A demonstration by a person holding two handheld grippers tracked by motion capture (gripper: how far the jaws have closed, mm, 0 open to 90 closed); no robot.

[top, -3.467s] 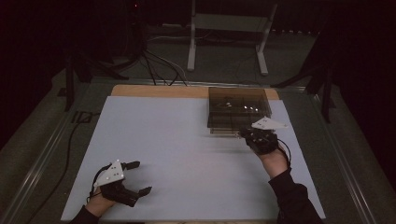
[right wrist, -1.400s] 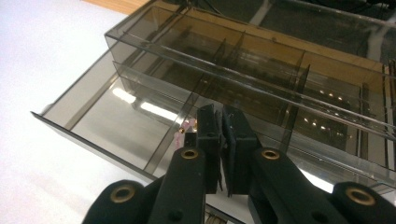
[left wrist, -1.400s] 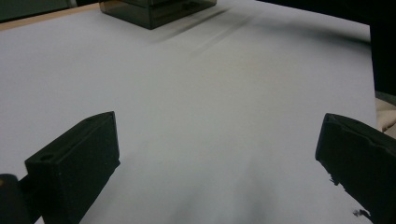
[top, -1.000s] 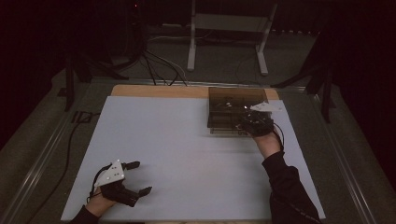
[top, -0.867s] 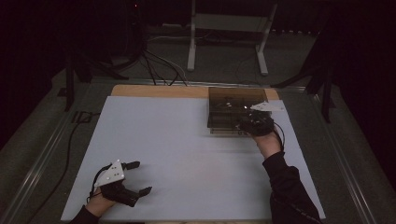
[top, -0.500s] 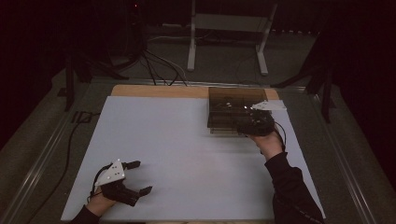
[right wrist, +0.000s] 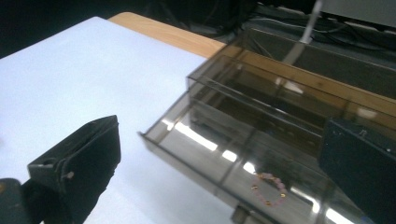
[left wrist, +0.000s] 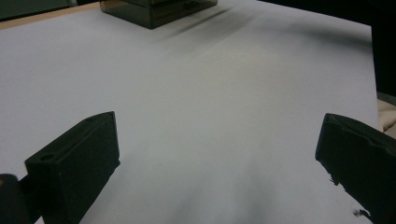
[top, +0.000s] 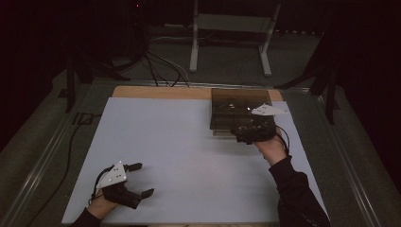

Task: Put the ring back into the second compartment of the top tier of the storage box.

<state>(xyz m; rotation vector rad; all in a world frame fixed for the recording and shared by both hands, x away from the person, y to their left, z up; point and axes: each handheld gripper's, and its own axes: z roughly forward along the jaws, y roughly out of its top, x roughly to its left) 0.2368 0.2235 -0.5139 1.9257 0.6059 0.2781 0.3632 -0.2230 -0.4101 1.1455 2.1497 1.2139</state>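
Note:
A smoky clear plastic drawer box stands at the back right of the white table sheet. Its lower drawer is pulled partly out, and a small pink bead bracelet lies inside it. My right gripper hovers at the drawer's front, jaws wide apart with nothing between them. At the near left corner my left gripper rests low over the bare sheet, open and empty. The box sits far ahead in the left gripper view.
A wooden strip borders the table's far edge. Beyond it are a metal stand and loose cables on the dark floor. A cable trails off the left side.
My right gripper has moved forward from in front of the box up to its drawer and shifted slightly left. The left gripper has stayed put.

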